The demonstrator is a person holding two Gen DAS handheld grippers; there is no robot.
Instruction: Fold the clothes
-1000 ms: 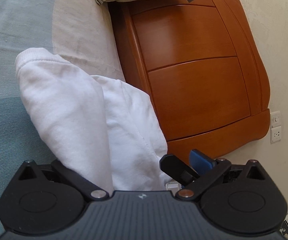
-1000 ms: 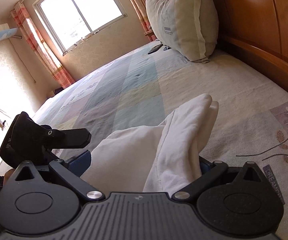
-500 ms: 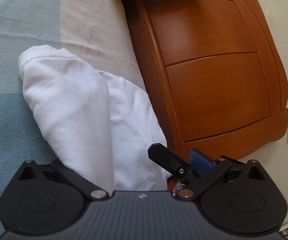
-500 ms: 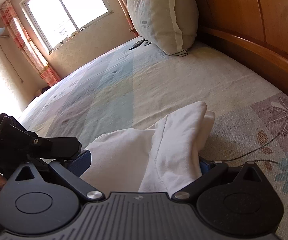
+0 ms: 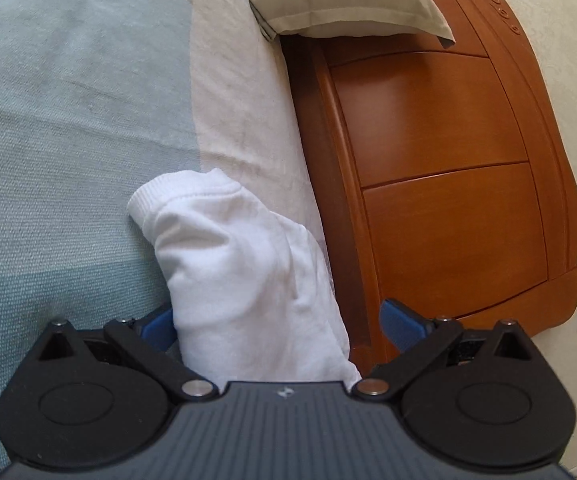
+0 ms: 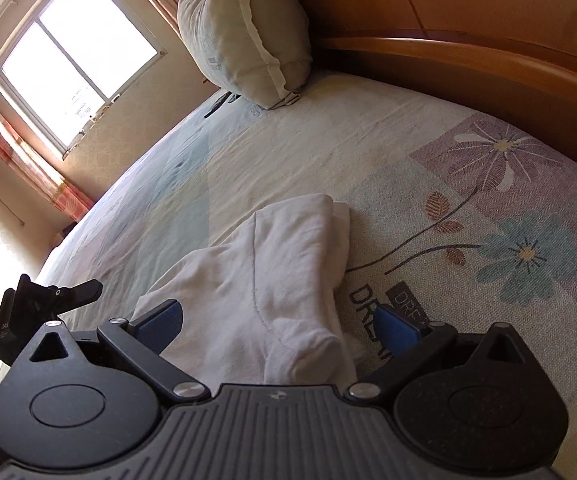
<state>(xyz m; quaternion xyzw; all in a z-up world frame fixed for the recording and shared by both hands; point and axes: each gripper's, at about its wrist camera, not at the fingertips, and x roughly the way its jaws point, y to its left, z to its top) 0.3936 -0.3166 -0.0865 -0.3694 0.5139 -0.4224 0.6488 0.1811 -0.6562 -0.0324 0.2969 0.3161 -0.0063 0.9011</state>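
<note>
Bedspread (image 6: pixel 328 152), patterned with flowers and blue-grey blocks, runs up to the wooden headboard (image 5: pixel 448 184), with a pillow (image 6: pixel 244 36) propped against it. White garment (image 6: pixel 272 272), folded into a thick bundle, lies on the spread near the headboard with its ribbed hem (image 5: pixel 176 196) pointing away from me. My left gripper (image 5: pixel 284 322) and my right gripper (image 6: pixel 280 322) both stand spread wide around the near end of the bundle, blue pads (image 6: pixel 398 330) clear of the cloth.
</note>
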